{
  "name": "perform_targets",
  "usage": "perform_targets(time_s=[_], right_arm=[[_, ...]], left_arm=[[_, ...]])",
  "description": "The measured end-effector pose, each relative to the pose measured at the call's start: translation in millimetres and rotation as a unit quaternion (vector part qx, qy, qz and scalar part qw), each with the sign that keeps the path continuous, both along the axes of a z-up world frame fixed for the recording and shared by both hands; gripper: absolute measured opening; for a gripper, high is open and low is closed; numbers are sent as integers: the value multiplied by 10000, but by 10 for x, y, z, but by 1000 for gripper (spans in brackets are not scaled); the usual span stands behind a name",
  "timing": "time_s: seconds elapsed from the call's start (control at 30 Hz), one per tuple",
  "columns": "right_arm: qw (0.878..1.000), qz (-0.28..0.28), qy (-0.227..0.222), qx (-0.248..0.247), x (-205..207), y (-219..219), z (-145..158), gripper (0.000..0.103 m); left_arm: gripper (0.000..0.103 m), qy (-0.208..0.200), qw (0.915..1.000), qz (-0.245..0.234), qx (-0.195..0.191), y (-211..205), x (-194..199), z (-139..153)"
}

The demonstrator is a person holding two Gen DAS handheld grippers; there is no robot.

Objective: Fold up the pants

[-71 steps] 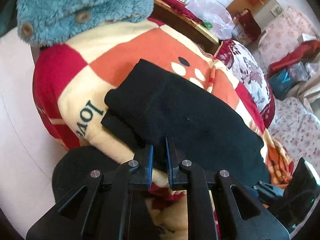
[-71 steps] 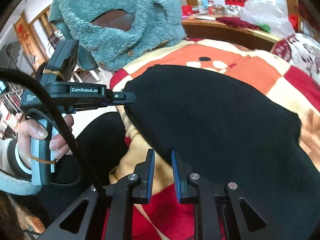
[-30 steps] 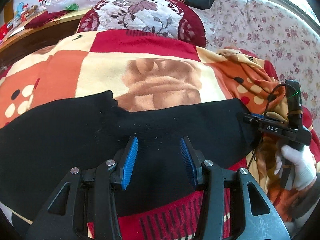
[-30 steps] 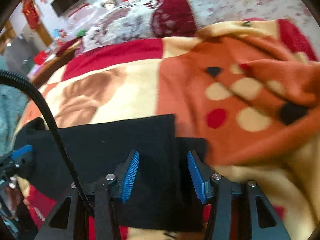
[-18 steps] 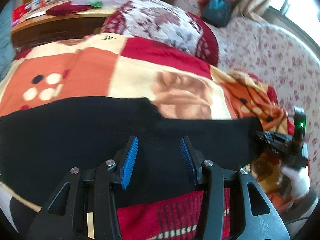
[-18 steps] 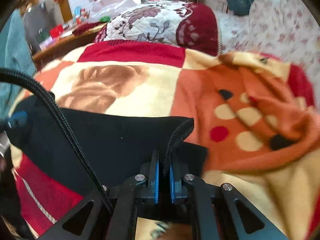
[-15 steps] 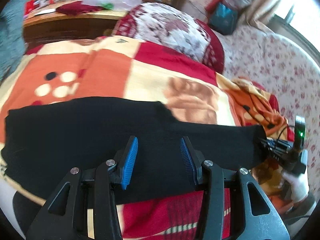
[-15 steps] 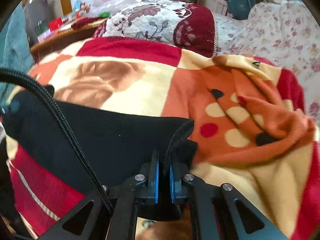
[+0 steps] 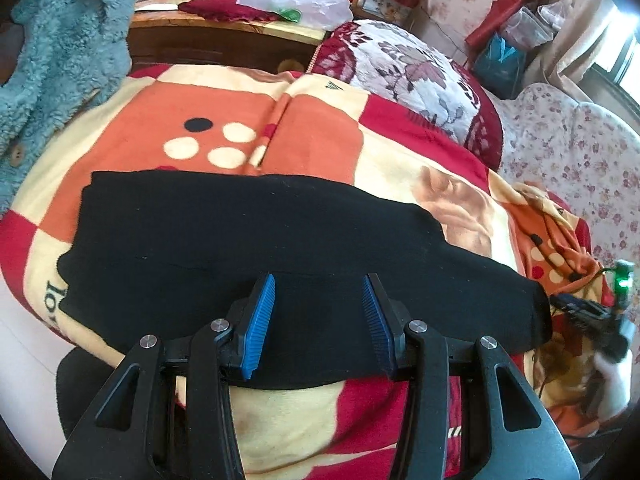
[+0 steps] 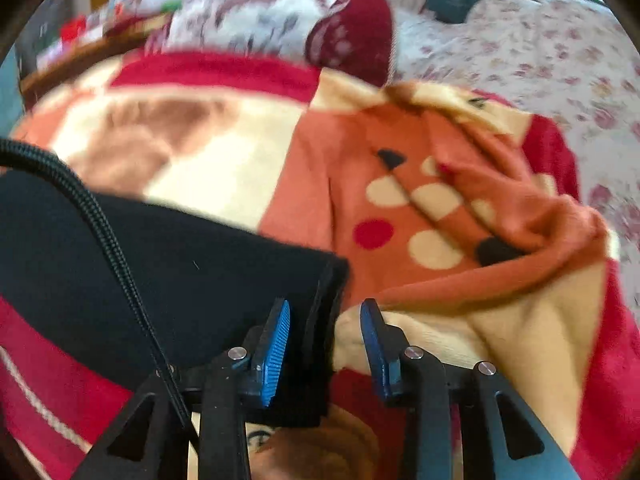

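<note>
Black soft pants (image 9: 256,248) lie flat in a long strip across our bed, on a fuzzy blanket with red, orange and cream squares (image 9: 320,132). Our left hand-held gripper (image 9: 319,312) hangs over the near edge of the pants. Its blue pads (image 9: 260,316) stand wide apart and hold nothing.

Our right hand-held gripper (image 10: 325,340) is at the other end of the pants (image 10: 192,272). Its jaws have just been opening. The thick hem sits between the blue pads (image 10: 276,344), but they do not squeeze it. This view is blurry.

From the left view we see the right hand-held gripper (image 9: 576,308) as a dark shape just beside the far right tip of the pants, with a white-gloved hand (image 9: 614,380) under it. A fluffy teal coat (image 9: 52,52) hangs at the left.
</note>
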State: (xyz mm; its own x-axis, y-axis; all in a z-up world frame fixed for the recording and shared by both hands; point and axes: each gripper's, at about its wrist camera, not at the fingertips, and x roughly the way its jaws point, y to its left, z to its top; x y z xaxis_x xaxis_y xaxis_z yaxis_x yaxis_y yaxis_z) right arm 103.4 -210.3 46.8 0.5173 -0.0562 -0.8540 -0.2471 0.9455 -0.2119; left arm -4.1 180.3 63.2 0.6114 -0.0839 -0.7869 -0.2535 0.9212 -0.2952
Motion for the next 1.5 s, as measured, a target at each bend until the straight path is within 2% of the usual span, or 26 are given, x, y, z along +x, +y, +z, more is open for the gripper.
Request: perform_targets(time_s=[0.07, 0.13, 0.23, 0.33, 0.57, 0.67, 0.73, 1.03, 1.33, 1.5], right_arm=[[9987, -19, -214, 462, -68, -39, 170, 34], [9916, 115, -376, 1234, -141, -54, 321, 35], [9747, 251, -357, 2193, -187, 18, 417, 35], [9611, 610, -208, 2684, -222, 269, 387, 35], [9546, 1533, 122, 2550, -345, 1047, 209, 36], [9497, 1833, 207, 2531, -421, 1256, 171, 50], [9447, 2000, 284, 2584, -460, 1370, 147, 51], [9417, 2273, 502, 2430, -433, 1705, 89, 53], [9410, 2381, 609, 2327, -407, 1879, 39, 54], [9418, 2412, 631, 2254, -430, 1899, 4, 55]], left_arm=[[45, 4, 10000, 34, 41, 8, -9, 7], [45, 6, 10000, 54, 72, 13, -19, 11], [45, -19, 9999, 53, 112, 7, -45, 30], [45, -41, 9997, 50, 256, -3, -71, 50], [45, -41, 9992, 128, 381, 36, -149, 63], [45, -18, 9991, 186, 368, 75, -188, 50], [45, -8, 9991, 238, 350, 105, -212, 38], [45, 52, 9983, 476, 325, 268, -336, -8], [45, 193, 9950, 955, 210, 557, -456, -99], [45, 219, 9947, 958, 296, 551, -455, -120]])
